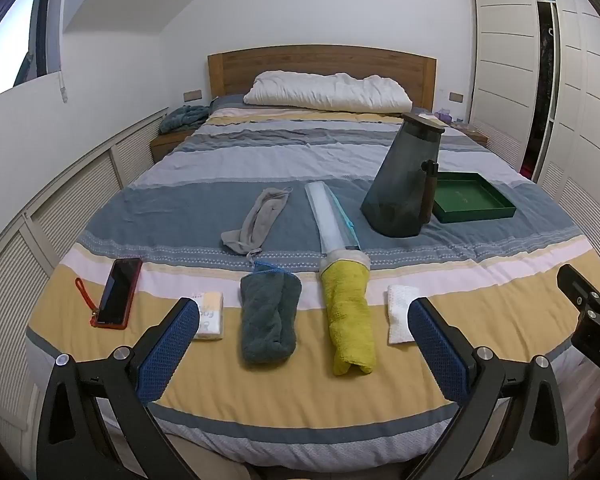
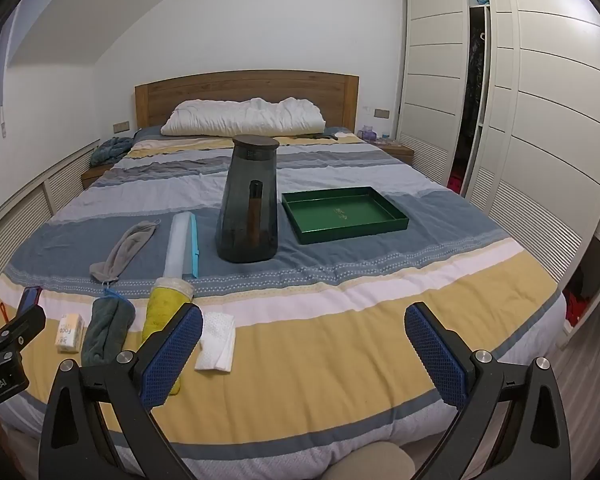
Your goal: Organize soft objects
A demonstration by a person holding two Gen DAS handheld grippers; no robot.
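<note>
We look over a striped bed (image 1: 260, 160) with both grippers spread wide and holding nothing. Ahead and to the right of our left gripper (image 1: 304, 344) stands a dark jug (image 1: 400, 184), upright, with a green tray (image 1: 474, 196) just beside it on its right; from our right gripper (image 2: 304, 356) the tray lies straight ahead, well apart. A pale tube (image 1: 332, 216) lies ahead of the left gripper, its long axis running away from us and leaning slightly left. A yellow towel (image 1: 348, 320) is rolled up, its far end touching the tube's near end, its long axis pointing away from us, between the left gripper's fingers in view. Just left of it lies a dark green towel (image 1: 270, 320), also lengthwise away from us. A grey cloth (image 1: 256, 220) lies beyond that one, slanting to the far right. A phone (image 1: 118, 298) sits left of the left gripper. A white cloth (image 1: 400, 312) and a small tissue pack (image 1: 210, 316) rest near the left gripper's fingertips.
</note>
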